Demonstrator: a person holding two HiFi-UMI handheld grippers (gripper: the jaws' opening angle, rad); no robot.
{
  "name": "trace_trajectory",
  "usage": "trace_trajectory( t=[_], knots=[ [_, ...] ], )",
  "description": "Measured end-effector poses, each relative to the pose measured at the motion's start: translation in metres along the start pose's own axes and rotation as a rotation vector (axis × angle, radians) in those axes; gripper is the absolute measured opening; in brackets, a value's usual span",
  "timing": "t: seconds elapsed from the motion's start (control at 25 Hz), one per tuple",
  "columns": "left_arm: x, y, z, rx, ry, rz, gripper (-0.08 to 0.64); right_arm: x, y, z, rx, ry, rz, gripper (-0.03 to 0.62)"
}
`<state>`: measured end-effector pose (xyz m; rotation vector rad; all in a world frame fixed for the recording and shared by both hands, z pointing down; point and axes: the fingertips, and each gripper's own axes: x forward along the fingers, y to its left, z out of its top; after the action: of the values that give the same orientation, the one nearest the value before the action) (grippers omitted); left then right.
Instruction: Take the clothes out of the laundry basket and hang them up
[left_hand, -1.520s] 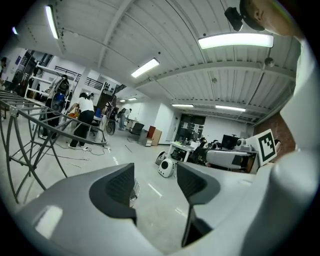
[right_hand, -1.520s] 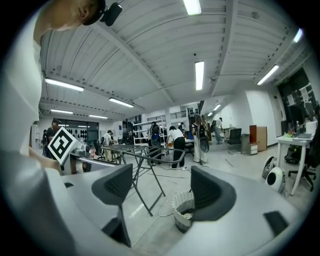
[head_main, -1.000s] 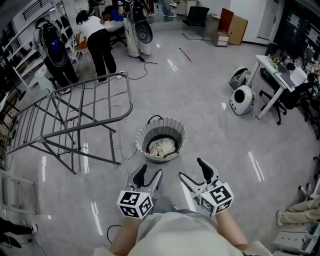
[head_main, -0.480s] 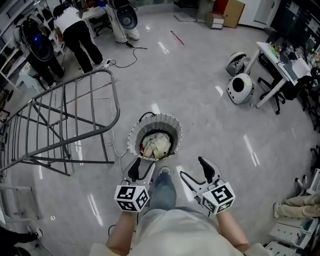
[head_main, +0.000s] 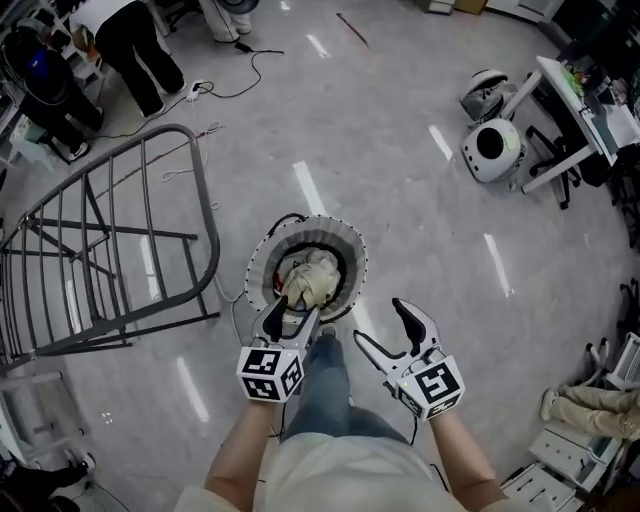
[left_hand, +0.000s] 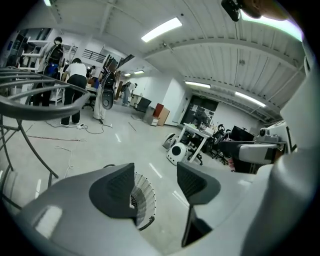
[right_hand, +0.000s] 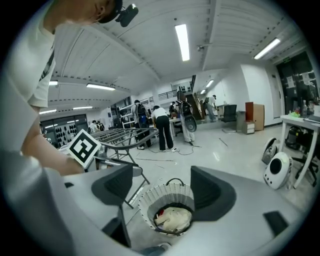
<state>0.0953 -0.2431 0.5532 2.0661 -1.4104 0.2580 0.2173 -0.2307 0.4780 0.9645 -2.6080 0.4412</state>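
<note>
the white laundry basket (head_main: 257, 268) stands on the grey floor (head_main: 420, 200), with a pale bundle of clothes (head_main: 312, 276) lying inside it and a grey drying rack (head_main: 100, 240) to its left. in the head view the left gripper (head_main: 295, 311) hangs at the basket's near rim, jaws spread with nothing between them. the right gripper (head_main: 379, 321), just right of the basket, is likewise spread and empty.

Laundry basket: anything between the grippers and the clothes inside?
Nothing visible. The white ribbed laundry basket is open-topped, its cream clothes uncovered; the left gripper and right gripper, both open and empty, hang near its rim.
</note>
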Motion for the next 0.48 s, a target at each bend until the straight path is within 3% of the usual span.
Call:
trace_trajectory(
  t=[0.16,0.48],
  knots=[
    [0.054,0.03,-0.029,-0.026,0.074,0.003,0.253,0.039,-0.024,-0.016,0.012,0.021,-0.003,0.345],
    [0.151,0.101,-0.127,-0.087,0.234,0.066,0.253,0.097,-0.072,-0.07,0.054,0.048,-0.056,0.327]
  ],
)
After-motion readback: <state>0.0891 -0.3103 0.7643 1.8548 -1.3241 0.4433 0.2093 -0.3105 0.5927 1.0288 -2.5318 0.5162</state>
